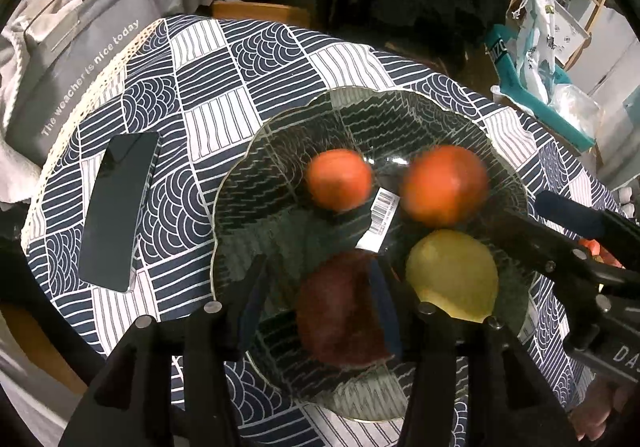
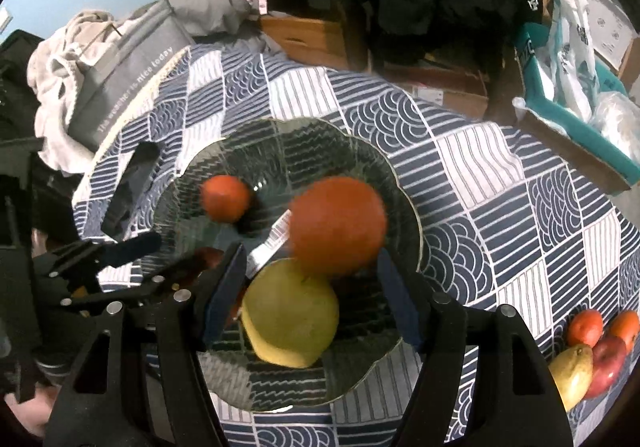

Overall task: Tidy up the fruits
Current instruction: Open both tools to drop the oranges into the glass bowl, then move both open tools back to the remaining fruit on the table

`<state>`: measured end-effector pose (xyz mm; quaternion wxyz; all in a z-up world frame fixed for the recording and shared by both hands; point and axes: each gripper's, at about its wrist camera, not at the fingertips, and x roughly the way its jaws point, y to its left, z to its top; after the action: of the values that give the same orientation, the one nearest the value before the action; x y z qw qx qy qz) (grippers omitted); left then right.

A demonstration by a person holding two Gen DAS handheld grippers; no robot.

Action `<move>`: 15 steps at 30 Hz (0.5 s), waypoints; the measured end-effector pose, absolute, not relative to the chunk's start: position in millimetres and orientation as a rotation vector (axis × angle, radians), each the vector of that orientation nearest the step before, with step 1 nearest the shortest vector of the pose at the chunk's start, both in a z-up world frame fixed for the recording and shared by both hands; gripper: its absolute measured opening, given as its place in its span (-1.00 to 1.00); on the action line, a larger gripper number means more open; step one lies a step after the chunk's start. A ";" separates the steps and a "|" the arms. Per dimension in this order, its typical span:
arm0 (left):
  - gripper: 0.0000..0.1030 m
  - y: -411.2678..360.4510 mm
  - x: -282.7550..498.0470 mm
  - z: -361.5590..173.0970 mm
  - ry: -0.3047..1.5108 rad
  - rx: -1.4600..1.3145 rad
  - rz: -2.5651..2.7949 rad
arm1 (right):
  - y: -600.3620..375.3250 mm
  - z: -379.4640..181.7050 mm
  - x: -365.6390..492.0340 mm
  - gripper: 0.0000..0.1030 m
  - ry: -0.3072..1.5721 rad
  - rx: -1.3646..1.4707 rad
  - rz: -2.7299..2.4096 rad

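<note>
A dark glass bowl [image 1: 240, 183] [image 2: 404, 183] sits on the patterned tablecloth. It holds a small orange [image 1: 340, 179] [image 2: 226, 198], a larger orange [image 1: 444, 187] [image 2: 338, 225], a yellow-green fruit [image 1: 452, 275] [image 2: 290, 313] and a dark red apple [image 1: 336, 311]. My left gripper [image 1: 316, 299] is open around the red apple, low in the bowl. My right gripper [image 2: 310, 293] is open above the yellow-green fruit, and the blurred larger orange lies just beyond its fingertips. The right gripper also shows in the left wrist view [image 1: 560, 231], and the left gripper in the right wrist view [image 2: 140, 251].
A black phone [image 1: 118, 211] lies on the cloth left of the bowl. A grey bag [image 1: 76, 59] with clothes stands at the table's far left. More fruits [image 2: 592, 351] lie at the table's right edge. A barcode label [image 1: 382, 215] lies in the bowl.
</note>
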<state>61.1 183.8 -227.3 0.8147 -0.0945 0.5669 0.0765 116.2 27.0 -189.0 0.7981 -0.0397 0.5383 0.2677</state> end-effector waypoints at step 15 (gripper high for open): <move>0.09 172.4 54.5 -199.0 1.154 -0.174 0.151 | 3.0 -163.4 106.9 0.36 1.070 -0.147 0.484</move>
<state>54.5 172.4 -199.0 0.8319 -0.0819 0.5443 0.0712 106.9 3.0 -163.4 0.8299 -0.0692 0.5044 0.2282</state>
